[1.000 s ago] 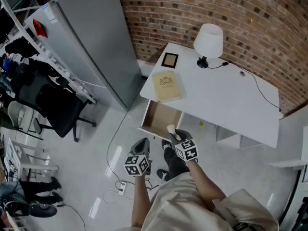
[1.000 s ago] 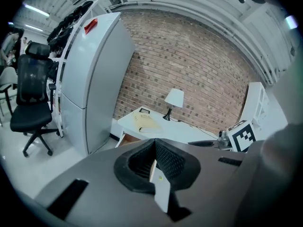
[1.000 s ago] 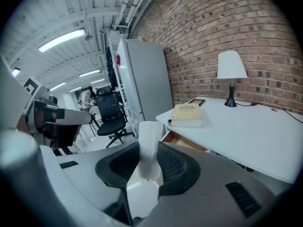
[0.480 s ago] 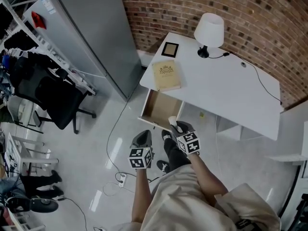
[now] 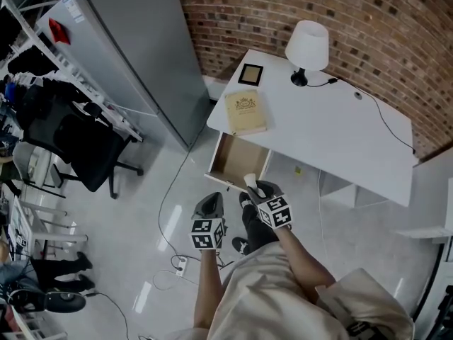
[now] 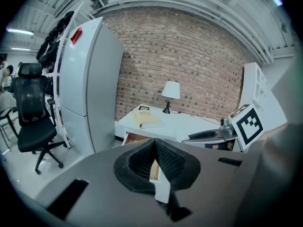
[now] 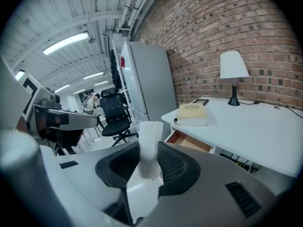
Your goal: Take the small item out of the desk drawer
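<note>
The white desk [image 5: 318, 140] has its wooden drawer [image 5: 236, 163] pulled open at the left end. My right gripper [image 5: 256, 188] hovers just in front of the drawer's right corner, shut on a small white item [image 5: 250, 182]. In the right gripper view that item [image 7: 149, 145] stands upright between the dark pads, the gripper [image 7: 148, 162] pinching its lower half, with the open drawer [image 7: 191, 141] beyond. My left gripper [image 5: 209, 205] hangs over the floor left of it. Its jaws [image 6: 155, 162] are shut with nothing held, and the drawer [image 6: 135, 137] shows ahead.
On the desk lie a tan book [image 5: 245, 112], a dark picture frame [image 5: 249, 74] and a white lamp [image 5: 307, 46] with its cable. A tall grey cabinet [image 5: 127, 55] stands left of the desk, a black office chair [image 5: 78, 154] further left. Cables [image 5: 166, 211] lie on the floor.
Almost nothing. The head view has shifted slightly; the right gripper keeps the white item by the drawer front and the left gripper stays shut beside it.
</note>
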Available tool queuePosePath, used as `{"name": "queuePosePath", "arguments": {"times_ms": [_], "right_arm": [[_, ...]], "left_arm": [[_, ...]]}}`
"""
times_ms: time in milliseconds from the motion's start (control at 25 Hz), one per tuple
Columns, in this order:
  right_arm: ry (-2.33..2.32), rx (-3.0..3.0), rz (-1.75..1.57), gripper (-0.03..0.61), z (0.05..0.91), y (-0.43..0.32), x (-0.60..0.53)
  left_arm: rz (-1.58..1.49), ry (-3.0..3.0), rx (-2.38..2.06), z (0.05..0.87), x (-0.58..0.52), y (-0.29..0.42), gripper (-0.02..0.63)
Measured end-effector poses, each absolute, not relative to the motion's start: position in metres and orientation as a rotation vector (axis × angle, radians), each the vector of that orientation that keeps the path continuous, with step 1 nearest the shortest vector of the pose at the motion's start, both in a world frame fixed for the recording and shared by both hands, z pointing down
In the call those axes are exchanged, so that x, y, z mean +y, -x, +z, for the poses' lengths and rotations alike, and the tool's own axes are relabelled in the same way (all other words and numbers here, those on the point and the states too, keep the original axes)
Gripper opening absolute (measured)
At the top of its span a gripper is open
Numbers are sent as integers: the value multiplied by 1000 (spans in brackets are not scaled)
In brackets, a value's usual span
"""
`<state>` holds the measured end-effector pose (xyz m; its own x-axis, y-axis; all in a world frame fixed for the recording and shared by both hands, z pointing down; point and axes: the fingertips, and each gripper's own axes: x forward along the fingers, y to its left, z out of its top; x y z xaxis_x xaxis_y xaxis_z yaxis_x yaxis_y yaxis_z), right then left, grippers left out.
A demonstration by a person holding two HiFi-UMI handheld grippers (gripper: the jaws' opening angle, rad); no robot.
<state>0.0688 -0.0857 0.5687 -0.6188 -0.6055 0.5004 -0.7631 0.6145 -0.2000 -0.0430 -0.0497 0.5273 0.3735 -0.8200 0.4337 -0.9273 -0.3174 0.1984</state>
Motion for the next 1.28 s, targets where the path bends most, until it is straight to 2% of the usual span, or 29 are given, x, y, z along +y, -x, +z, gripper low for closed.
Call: {"name": "queuePosePath", "arguments": {"times_ms": [1280], "right_arm": [[-1109,-2470,536,147,564,-67,-82]], "left_arm": [[339,-2236,-1482,531,-41,33,15]]}}
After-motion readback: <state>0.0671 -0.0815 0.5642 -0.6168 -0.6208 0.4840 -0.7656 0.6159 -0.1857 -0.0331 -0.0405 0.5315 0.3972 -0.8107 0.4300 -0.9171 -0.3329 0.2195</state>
